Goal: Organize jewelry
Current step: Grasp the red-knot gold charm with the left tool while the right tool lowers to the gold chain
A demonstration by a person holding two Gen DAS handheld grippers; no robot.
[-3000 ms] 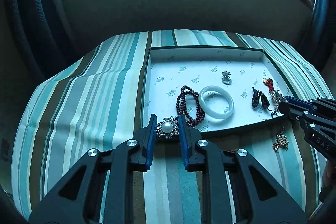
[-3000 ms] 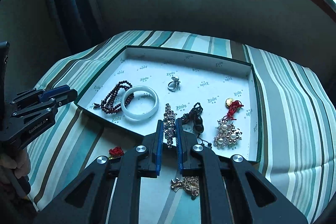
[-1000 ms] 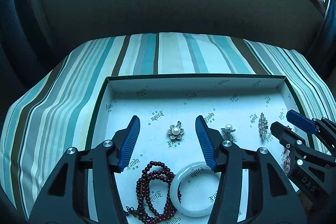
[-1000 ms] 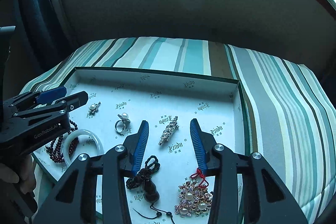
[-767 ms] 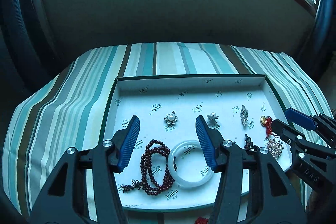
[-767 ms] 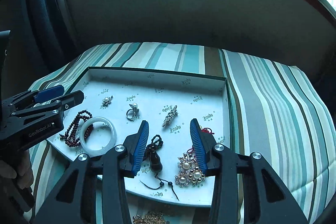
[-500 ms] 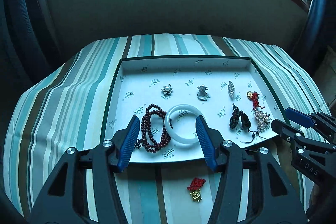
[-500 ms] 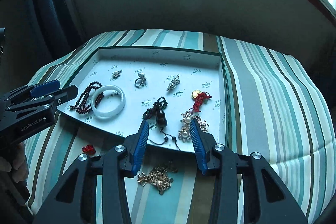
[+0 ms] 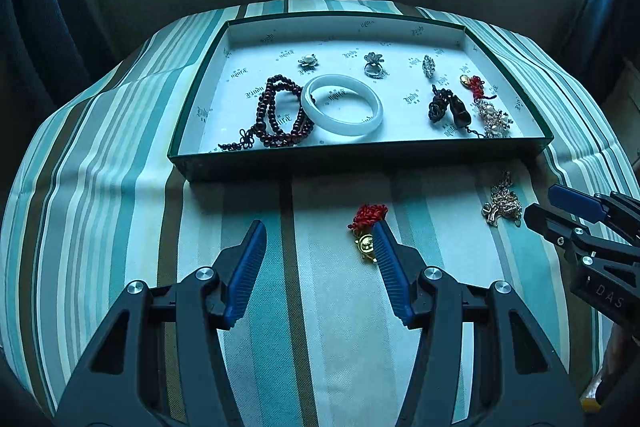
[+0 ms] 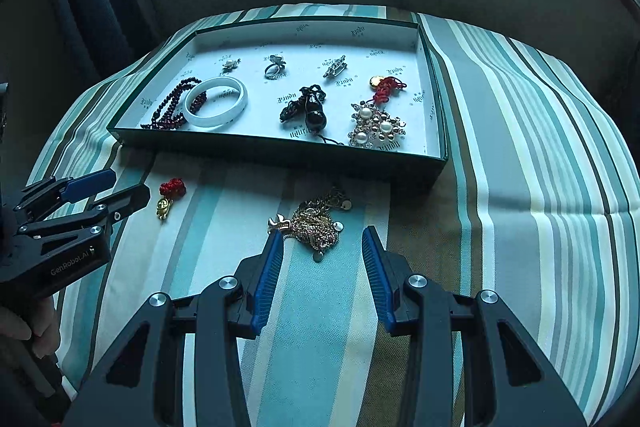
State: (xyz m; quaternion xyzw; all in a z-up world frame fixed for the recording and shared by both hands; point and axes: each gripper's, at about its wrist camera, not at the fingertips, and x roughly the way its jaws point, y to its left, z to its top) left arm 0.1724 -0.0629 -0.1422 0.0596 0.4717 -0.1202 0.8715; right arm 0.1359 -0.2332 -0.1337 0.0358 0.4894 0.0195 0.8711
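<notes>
1. Both hand-held grippers have pulled back toward the near edge since a second ago: then they hung over the white-lined, dark green shallow cardboard tray; now they hang over the striped teal, white and brown woven cloth in front of it.
2. The left hand-held gripper is spread and empty, its ribbed blue pads straddling bare cloth, with the small red knotted cord charm with a gold bead just beside its right finger, probably its next pick.
3. The right hand-held gripper is likewise spread and empty, just near of the tangled heap of fine gold chain, loose and likely to snag.
4. Sorted pieces lie spaced apart in the tray, so each stays separate: a smooth white stone bangle overlapping dark red beads, with a pearl flower brooch beyond.
</notes>
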